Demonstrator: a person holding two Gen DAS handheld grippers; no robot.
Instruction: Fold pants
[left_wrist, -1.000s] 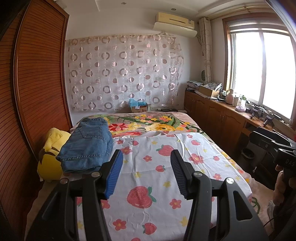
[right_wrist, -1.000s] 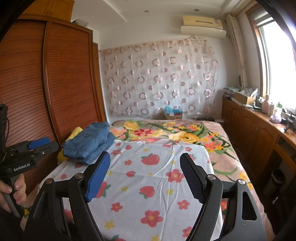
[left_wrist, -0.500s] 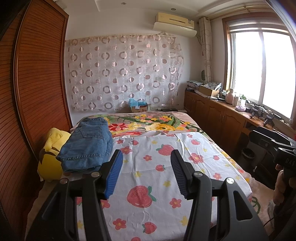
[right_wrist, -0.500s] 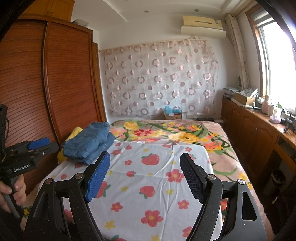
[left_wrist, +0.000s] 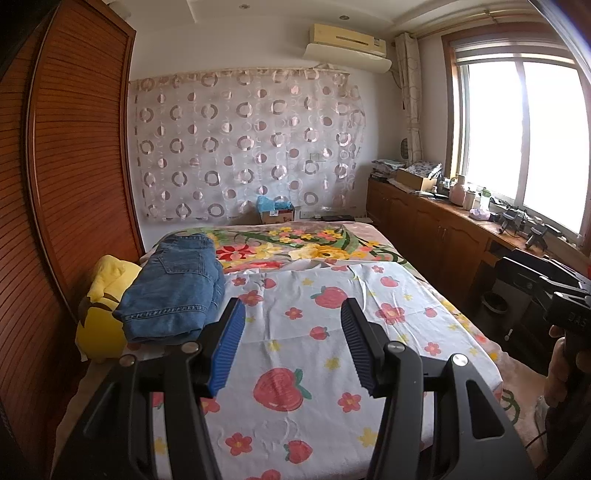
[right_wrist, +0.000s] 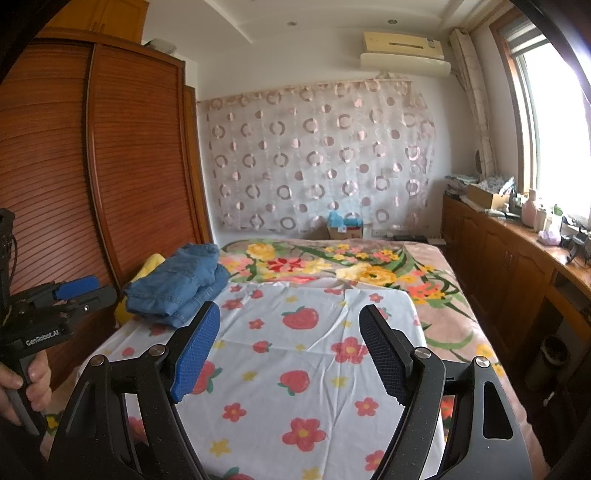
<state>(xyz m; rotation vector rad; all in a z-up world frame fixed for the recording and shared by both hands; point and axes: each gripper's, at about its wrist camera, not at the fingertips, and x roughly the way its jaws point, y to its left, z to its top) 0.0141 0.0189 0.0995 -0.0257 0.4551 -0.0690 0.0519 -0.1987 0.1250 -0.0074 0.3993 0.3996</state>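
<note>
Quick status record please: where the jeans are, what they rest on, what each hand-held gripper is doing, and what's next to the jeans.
jeans: folded stack, at the bed's left edge
surface: strawberry-print sheet laid over a floral blanket
left hand-held gripper: open, nothing between the pads, above the sheet
right hand-held gripper: open, holding nothing, above the sheet
beside jeans: yellow plush toy, partly under the stack
contact with jeans: none

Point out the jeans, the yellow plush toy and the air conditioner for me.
jeans (left_wrist: 173, 284): left wrist view, on the top denim layer below the back pocket.
yellow plush toy (left_wrist: 98, 328): left wrist view, on its yellow body left of the jeans.
air conditioner (right_wrist: 402, 43): right wrist view, on its front panel.
</note>
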